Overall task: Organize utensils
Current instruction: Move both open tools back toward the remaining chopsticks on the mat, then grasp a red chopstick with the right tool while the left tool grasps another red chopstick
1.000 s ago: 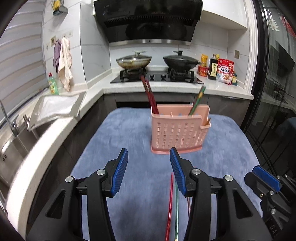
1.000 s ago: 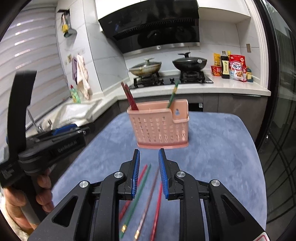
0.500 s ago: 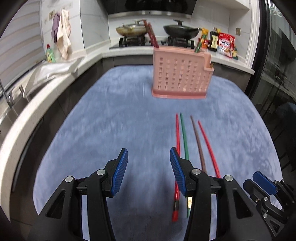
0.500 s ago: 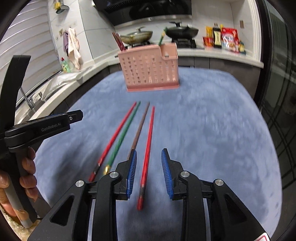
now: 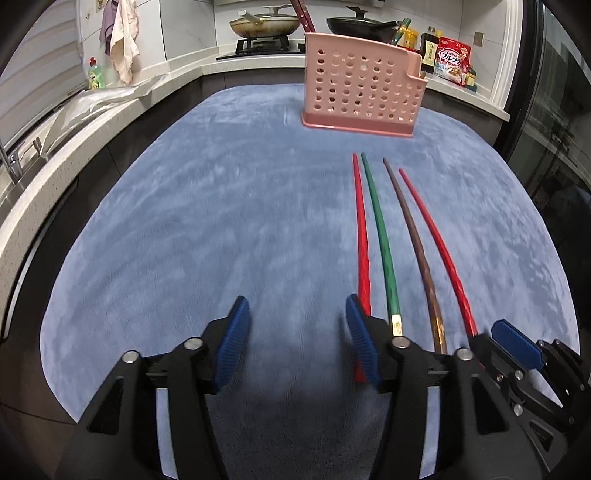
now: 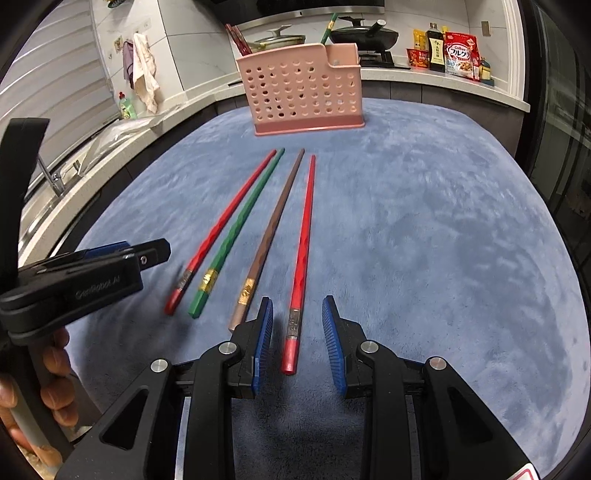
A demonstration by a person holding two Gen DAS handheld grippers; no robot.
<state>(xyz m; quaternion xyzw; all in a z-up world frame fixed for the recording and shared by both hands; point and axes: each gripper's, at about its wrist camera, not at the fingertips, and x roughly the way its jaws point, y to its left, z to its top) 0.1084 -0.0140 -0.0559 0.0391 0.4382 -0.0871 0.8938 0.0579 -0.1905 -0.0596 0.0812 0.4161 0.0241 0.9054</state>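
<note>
Several chopsticks lie side by side on the blue mat: a red one [image 6: 225,225], a green one [image 6: 240,229], a brown one [image 6: 273,229] and a second red one [image 6: 303,254]. A pink perforated holder [image 6: 306,92] stands at the far end with chopsticks in it. My right gripper [image 6: 297,332] is open, its jaws on either side of the near end of the right red chopstick. My left gripper [image 5: 295,332] is open and empty, just left of the left red chopstick [image 5: 362,240]. The holder also shows in the left wrist view [image 5: 362,88].
The blue mat [image 5: 184,221] covers the table. A counter with a sink [image 5: 22,162] runs along the left. A stove with pans [image 5: 266,26] and food packets [image 5: 452,59] stand behind the holder. A dark glass door [image 6: 561,110] is on the right.
Both grippers have pulled back and lowered toward the near ends of the chopsticks. The right gripper has opened wider and now straddles the right red chopstick.
</note>
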